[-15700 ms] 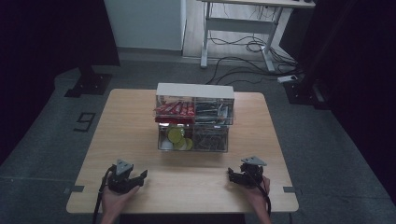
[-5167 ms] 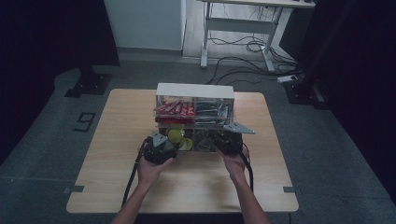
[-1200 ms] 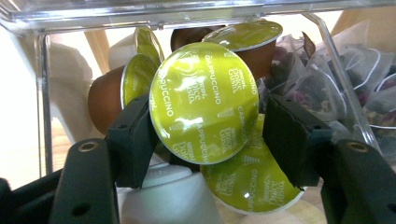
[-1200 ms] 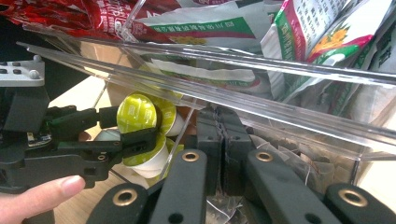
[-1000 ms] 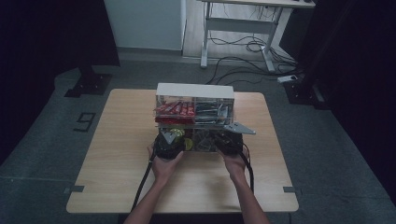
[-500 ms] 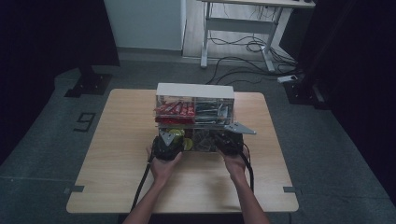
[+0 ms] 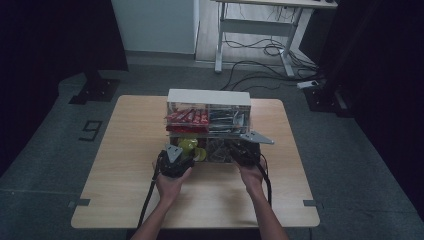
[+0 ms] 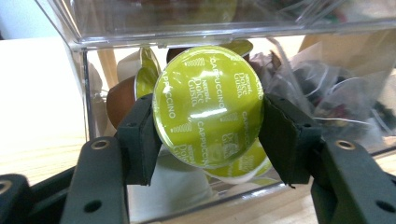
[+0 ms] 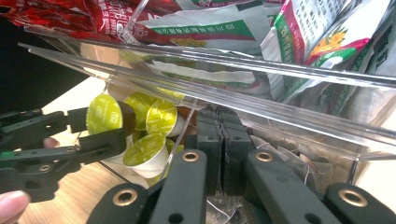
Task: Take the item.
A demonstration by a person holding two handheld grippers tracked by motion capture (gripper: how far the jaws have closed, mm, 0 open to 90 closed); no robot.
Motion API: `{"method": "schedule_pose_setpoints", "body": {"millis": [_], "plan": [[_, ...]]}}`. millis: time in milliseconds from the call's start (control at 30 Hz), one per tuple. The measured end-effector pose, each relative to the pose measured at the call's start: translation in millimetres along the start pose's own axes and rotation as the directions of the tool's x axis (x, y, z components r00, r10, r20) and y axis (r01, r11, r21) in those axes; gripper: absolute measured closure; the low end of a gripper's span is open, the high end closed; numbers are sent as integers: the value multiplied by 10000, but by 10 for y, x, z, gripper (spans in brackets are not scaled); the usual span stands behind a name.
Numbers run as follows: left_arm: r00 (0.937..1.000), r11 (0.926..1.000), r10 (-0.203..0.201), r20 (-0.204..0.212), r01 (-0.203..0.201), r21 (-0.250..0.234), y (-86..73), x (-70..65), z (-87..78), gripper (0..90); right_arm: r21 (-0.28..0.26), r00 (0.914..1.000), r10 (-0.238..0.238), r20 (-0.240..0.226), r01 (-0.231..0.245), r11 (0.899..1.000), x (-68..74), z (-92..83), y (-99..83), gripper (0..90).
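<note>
— What did your left fingers (image 8: 208,135) have?

— They were clamped on a green capsule (image 8: 208,106), just outside the clear organizer (image 7: 208,122) on the tabletop (image 7: 125,150); that close view showed "Cappuccino" on its lid.

— And the right?

— My right fingers (image 9: 219,140) were clenched together on nothing by the front flap (image 9: 261,105). From above, the capsule (image 7: 187,146) was a yellow-green speck.

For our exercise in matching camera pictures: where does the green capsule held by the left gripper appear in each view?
High view: the capsule sits just left of centre, above the left gripper, at the clear box's lower front.
Left gripper view: the capsule is at centre, clamped between the two black pads.
Right gripper view: the capsule is at left, between the far gripper's jaws.
Shared landmark: the clear box.
</note>
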State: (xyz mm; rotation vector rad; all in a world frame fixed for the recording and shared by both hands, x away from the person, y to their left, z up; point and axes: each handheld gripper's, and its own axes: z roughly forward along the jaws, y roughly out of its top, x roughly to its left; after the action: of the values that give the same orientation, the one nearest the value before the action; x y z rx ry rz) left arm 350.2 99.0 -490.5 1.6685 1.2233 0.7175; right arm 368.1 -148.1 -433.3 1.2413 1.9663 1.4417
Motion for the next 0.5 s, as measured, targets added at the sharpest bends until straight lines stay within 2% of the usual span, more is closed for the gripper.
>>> {"method": "schedule_pose_setpoints", "body": {"millis": [500], "plan": [[9997, 9999, -153, 181, 152, 24, -46, 49, -87, 415, 3, 10000, 9, 7, -9, 10000, 1, 0, 0, 876]]}}
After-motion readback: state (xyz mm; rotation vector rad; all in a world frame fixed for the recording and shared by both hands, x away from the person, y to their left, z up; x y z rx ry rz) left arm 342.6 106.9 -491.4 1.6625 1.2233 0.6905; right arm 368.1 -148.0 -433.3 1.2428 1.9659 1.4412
